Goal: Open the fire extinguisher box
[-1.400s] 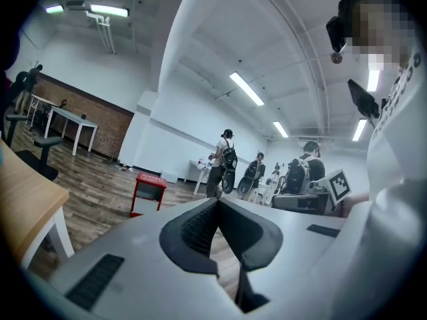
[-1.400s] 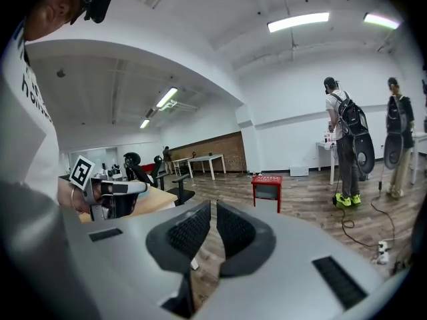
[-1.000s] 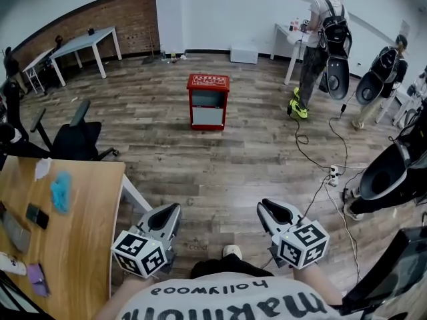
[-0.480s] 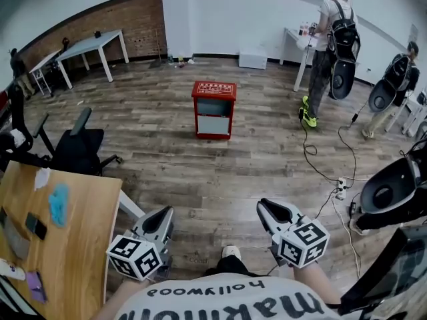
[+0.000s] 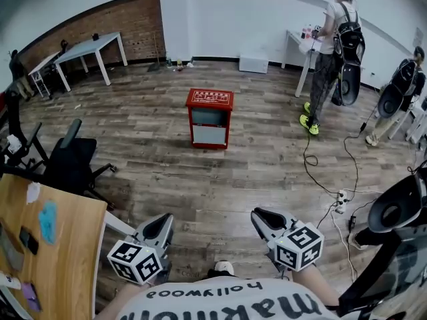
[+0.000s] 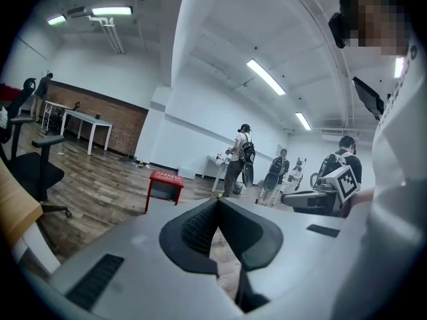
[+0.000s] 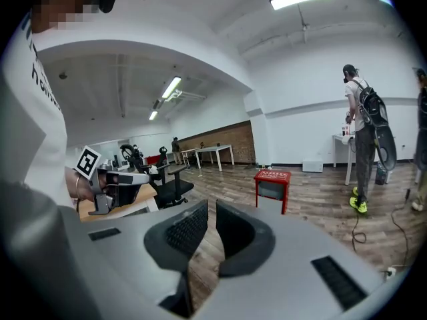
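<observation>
- One red fire extinguisher box [image 5: 209, 118] stands upright on the plank floor [image 5: 200, 179], long axis vertical, window front facing the grippers.
- Well short of the box: left gripper [image 5: 162, 222] jaws pressed together; right gripper [image 5: 261, 217] jaws slightly parted, empty.

The fire extinguisher box [image 5: 209, 117] is red, with a white-patterned top and a pale grey front panel. The floor [image 5: 200, 179] is grey-brown wood plank. The left tongs [image 5: 164, 219] and right tongs [image 5: 258, 213] are grey with black ribbed pads. Their cubes [image 5: 298, 245] bear black-and-white square markers. The counter [image 5: 63, 265] is light wood.
</observation>
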The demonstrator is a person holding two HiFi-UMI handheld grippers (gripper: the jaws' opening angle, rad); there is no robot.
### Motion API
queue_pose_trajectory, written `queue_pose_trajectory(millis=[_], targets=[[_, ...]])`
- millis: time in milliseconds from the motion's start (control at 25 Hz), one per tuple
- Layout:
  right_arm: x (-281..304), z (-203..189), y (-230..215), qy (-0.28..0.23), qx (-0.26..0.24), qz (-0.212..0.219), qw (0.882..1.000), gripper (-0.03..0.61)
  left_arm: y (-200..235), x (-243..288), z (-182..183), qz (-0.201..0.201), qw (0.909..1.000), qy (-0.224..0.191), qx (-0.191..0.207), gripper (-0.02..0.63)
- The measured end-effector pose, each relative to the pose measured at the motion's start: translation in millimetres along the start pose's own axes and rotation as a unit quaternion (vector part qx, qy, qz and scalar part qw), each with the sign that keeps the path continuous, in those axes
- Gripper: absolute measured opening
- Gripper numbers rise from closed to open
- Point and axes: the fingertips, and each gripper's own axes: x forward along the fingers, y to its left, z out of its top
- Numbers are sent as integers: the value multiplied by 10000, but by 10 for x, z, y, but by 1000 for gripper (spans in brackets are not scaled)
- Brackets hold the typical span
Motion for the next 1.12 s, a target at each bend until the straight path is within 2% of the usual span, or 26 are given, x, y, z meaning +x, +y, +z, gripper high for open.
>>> queue_pose_trajectory(millis=[160,360,480,800,960,1120], targets=[[123,-48,-203,188,-39,167,9997,41,-21,253,-17,23,9999,112,96,6],[254,-17,-381,305,-193,396,9986,41,31,405,-39,211,9997,87,-2,6],[287,48,-528,250,-322,397,9984,41,33,500,-23,285,9996,35,-5,6],[366,78,-707,182,-254,438,9986,41,77,603,52,437,9989,-46,168,6],[379,35,-772,250,-286,412,9984,41,93,675,24,391,9992,-67,65,6],[399,10,-867,236,-157,352,9990,41,61,762,42,228,9996,-100,123,6]])
